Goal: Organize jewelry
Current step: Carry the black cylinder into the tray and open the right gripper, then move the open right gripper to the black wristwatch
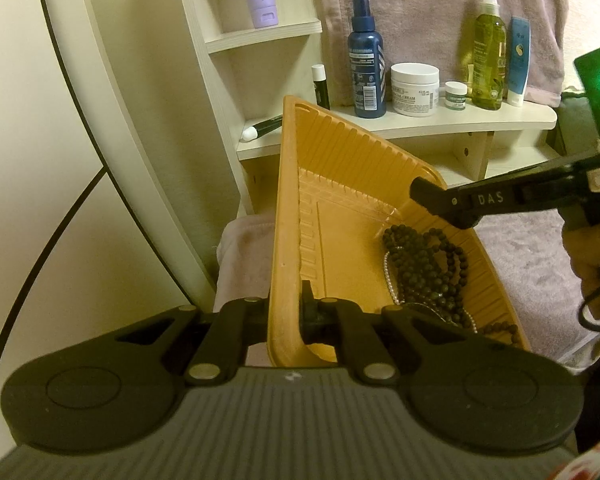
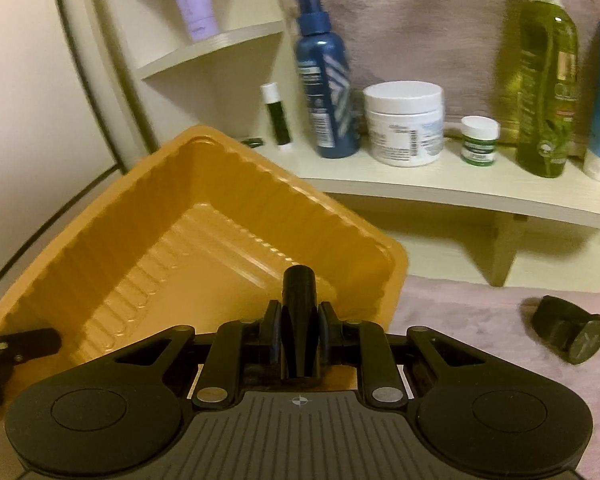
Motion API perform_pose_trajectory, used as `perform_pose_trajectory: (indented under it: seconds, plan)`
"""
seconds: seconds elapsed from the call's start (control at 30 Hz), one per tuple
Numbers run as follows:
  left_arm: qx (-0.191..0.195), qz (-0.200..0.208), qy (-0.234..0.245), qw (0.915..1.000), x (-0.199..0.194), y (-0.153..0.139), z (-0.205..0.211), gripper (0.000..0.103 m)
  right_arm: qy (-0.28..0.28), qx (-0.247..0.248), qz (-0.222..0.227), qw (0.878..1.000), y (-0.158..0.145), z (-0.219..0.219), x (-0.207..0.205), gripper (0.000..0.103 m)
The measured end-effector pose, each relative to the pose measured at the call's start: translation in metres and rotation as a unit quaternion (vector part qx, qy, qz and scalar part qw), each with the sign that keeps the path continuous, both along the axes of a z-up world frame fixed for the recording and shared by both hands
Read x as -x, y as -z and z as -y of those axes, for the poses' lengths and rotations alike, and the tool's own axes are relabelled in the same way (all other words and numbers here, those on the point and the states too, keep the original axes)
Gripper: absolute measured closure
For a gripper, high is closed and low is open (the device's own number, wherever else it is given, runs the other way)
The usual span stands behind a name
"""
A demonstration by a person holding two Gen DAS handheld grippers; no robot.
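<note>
Two claws work here, one in each hand. At the bottom centre of the left wrist view the left claw (image 1: pixel 286 312) is clamped together on the near rim of the shallow orange ribbed plastic tray (image 1: pixel 292 208), one pad outside the wall and one inside, and the tray looks tipped up on that grip. Just beyond, at lower right of centre, the jewelry lies heaped in the tray: a long strand of dark round beads (image 1: pixel 428 264) tangled with a thin string of small white pearls (image 1: pixel 389 280). The heap sits toward the tray's right wall, its long axis running from the near right corner up toward the tray's middle.

Further back the right claw (image 1: pixel 434 200) reaches in from the right edge, hanging above the tray just over the far end of the beads, so it is the nearer free one. In the right wrist view its jaws are nearly together around a black tapered piece (image 2: pixel 299 312); I cannot tell what that piece is. The beads are hidden below that claw there.

The next reach, I judge, turns on going down and slightly back toward the heap.

Farthest, on the cream wooden shelf (image 1: pixel 420 130), stand a blue spray bottle (image 1: pixel 366 60) and a white cream jar (image 1: pixel 415 88).
</note>
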State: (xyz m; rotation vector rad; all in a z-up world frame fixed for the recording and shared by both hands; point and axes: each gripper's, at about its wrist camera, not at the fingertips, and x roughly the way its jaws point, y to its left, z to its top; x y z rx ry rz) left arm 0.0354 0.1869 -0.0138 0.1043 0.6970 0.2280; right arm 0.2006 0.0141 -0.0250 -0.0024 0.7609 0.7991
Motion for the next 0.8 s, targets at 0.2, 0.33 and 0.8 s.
perform_pose_trajectory:
  seconds: [0.2,0.33,0.8]
  plan:
    - [0.001,0.0,-0.001,1.0,0.0,0.001,-0.001,0.097,-0.064,-0.019,-0.013,0.998,-0.003,-0.013,0.019,0.084]
    - [0.001,0.0,0.0,1.0,0.0,0.002,-0.001,0.097,-0.089,-0.015,-0.02,0.996,0.001,-0.024,0.027,0.084]
    - [0.003,0.001,-0.002,1.0,0.0,0.001,-0.001,0.097,-0.01,-0.044,0.018,0.999,-0.018,0.016,0.016,0.042]
